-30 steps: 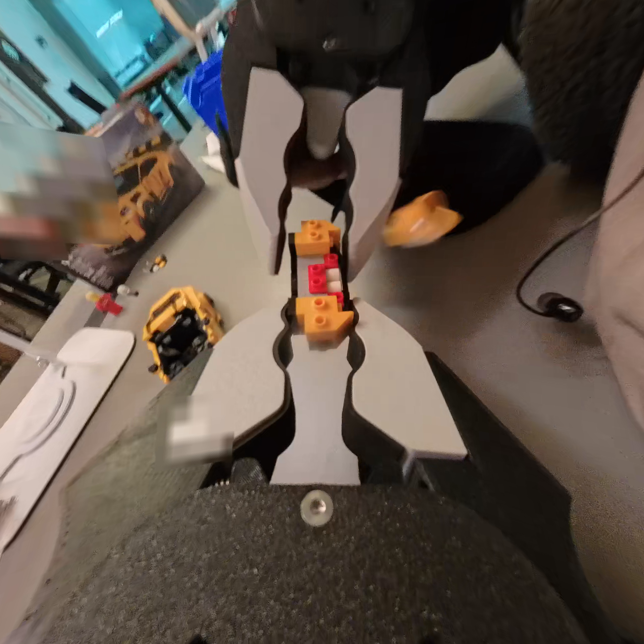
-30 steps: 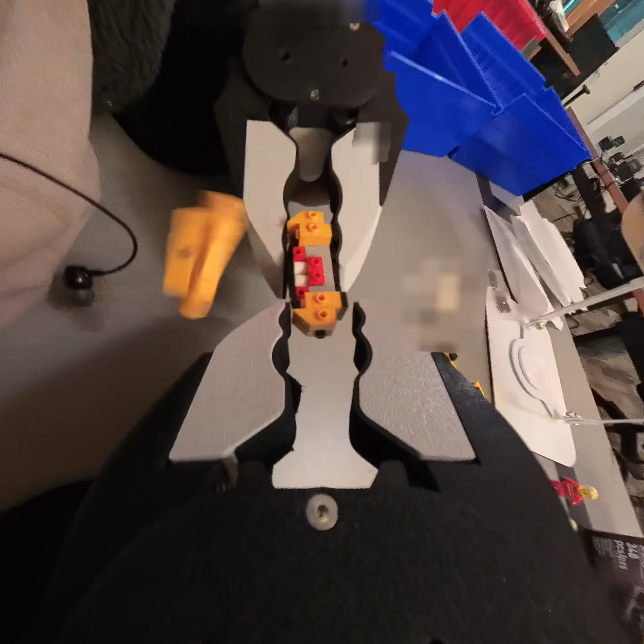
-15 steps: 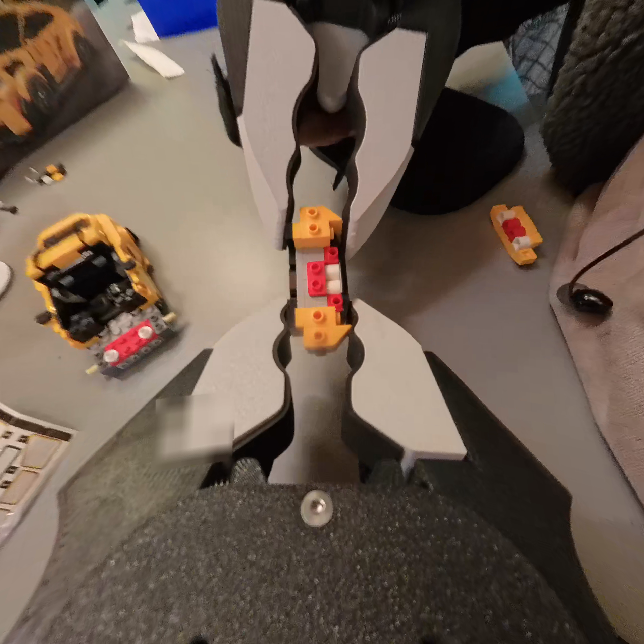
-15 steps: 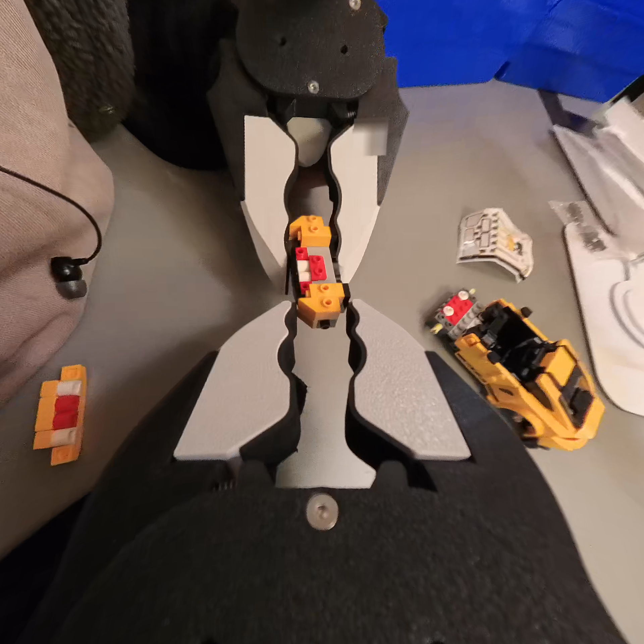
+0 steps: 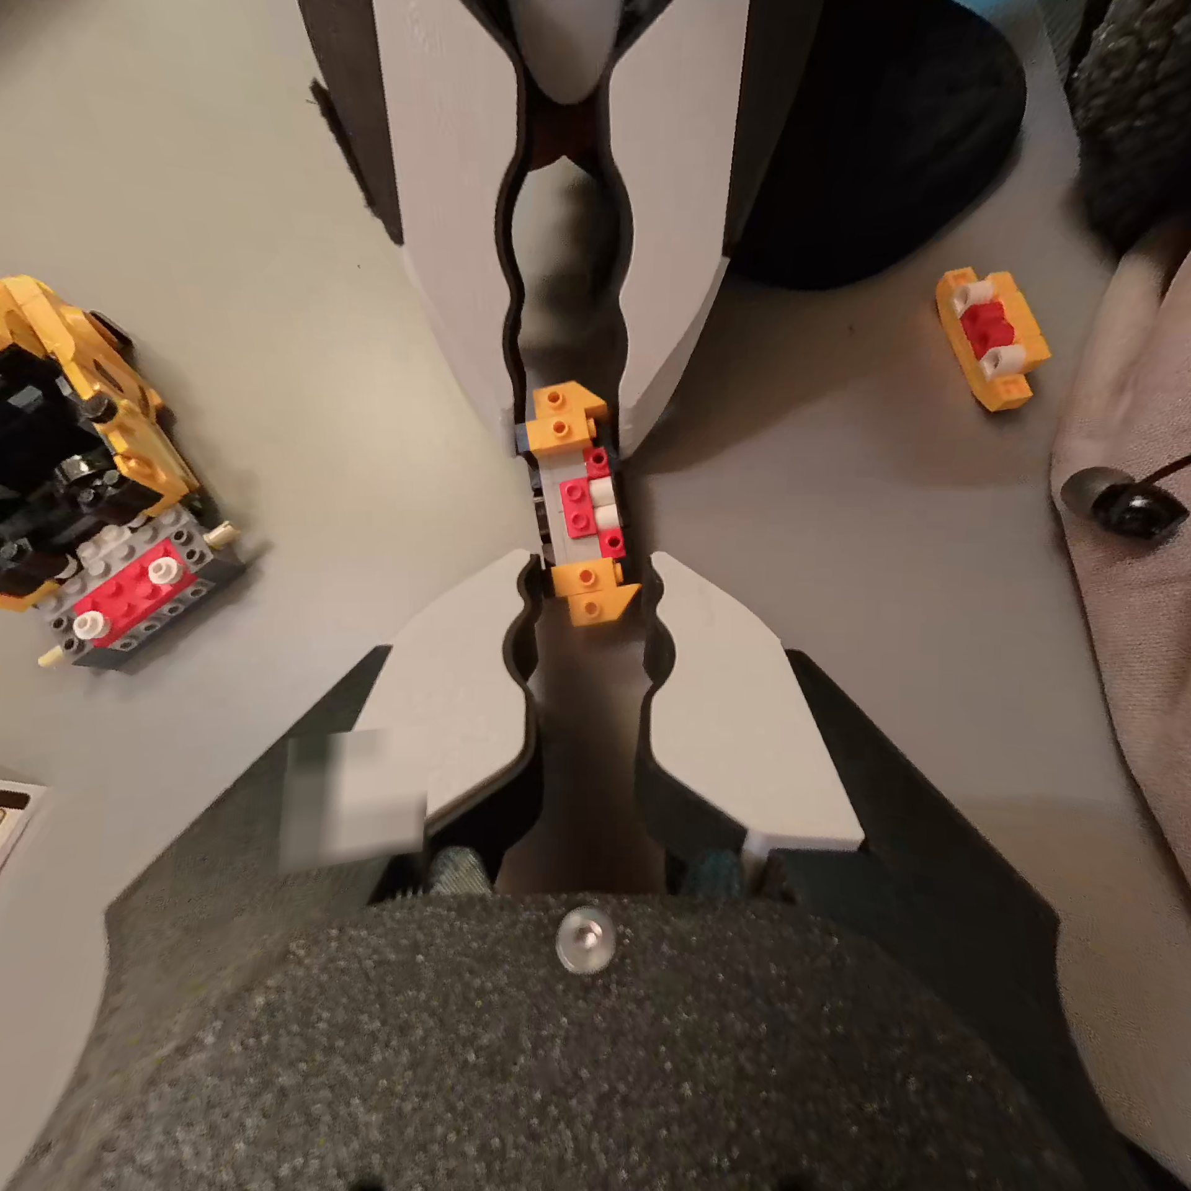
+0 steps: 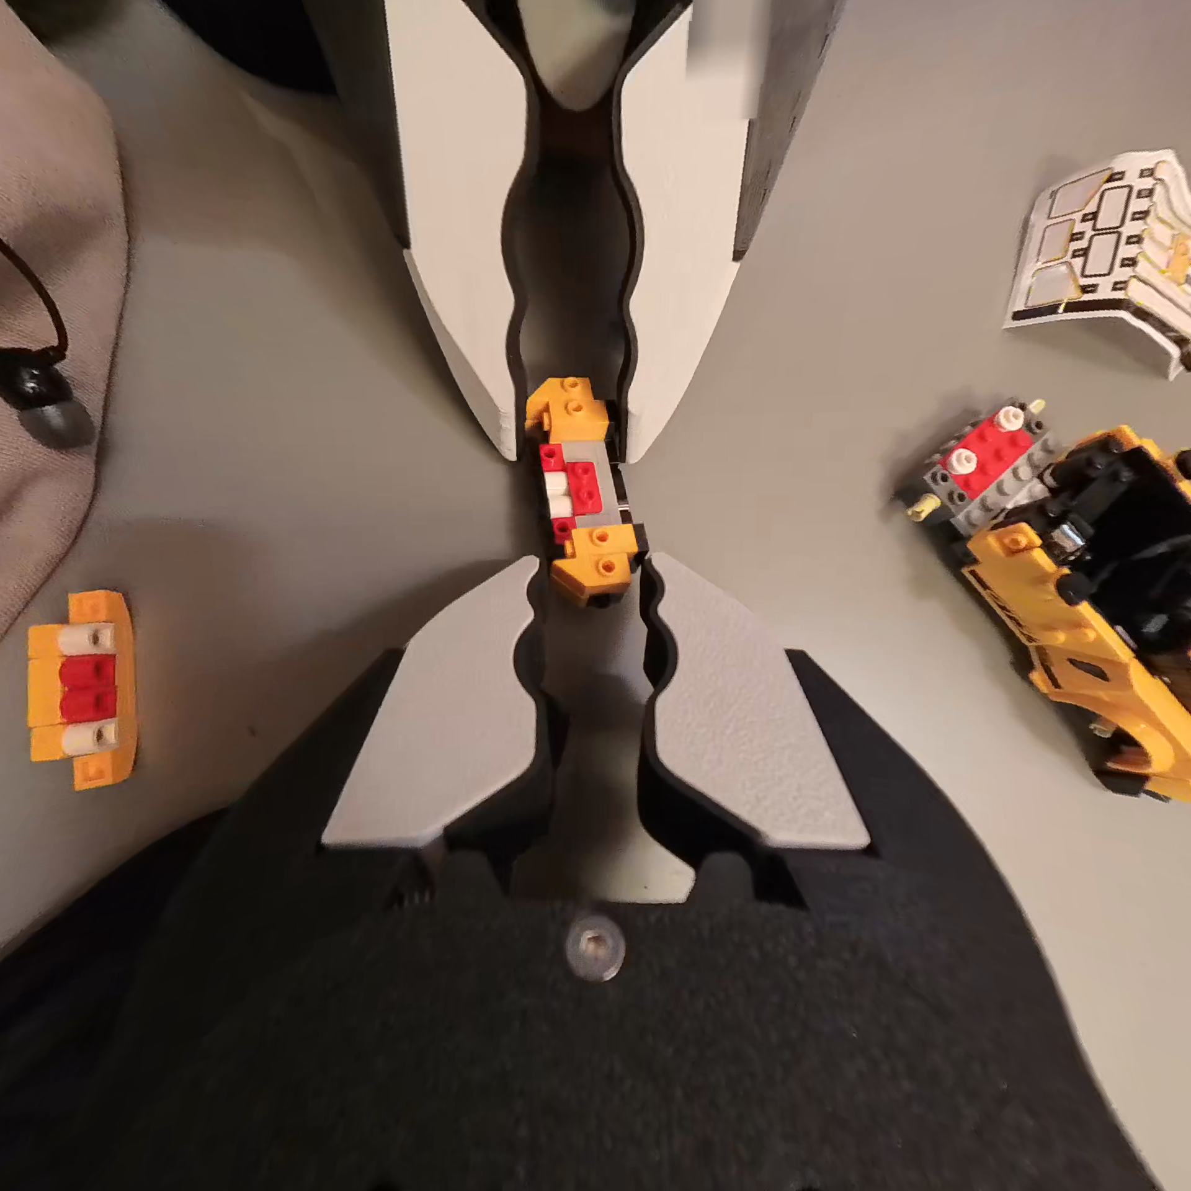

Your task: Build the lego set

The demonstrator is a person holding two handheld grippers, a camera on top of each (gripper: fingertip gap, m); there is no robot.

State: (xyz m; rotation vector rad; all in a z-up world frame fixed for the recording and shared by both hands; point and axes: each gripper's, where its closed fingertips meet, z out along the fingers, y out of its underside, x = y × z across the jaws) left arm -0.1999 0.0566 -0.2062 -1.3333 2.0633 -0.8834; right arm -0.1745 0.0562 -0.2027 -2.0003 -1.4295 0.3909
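Observation:
A small lego sub-assembly (image 5: 580, 509), grey with red and white bricks and an orange end at each side, hangs above the grey table (image 5: 322, 387). My left gripper (image 5: 591, 564) is shut on its near orange end. My right gripper (image 5: 567, 445) faces it from the top and is shut on the far end. The right wrist view mirrors this: the right gripper (image 6: 590, 557) holds the near end of the sub-assembly (image 6: 583, 496) and the left gripper (image 6: 567, 451) holds the far end. The half-built yellow car (image 5: 84, 451) lies left, and shows at the right in the right wrist view (image 6: 1063, 580).
A second orange piece with red and white bricks (image 5: 989, 341) lies on the table at the right, seen also in the right wrist view (image 6: 80, 689). A sticker sheet (image 6: 1108, 245) lies beyond the car. A black cable end (image 5: 1128, 509) rests on beige cloth (image 5: 1147, 677). The tips of both grippers are at nearly the same place.
Both grippers have tipped down towards the table, still holding the sub-assembly between them. The box and blue bins have left the views. The loose orange piece, blurred a second ago, now lies still.

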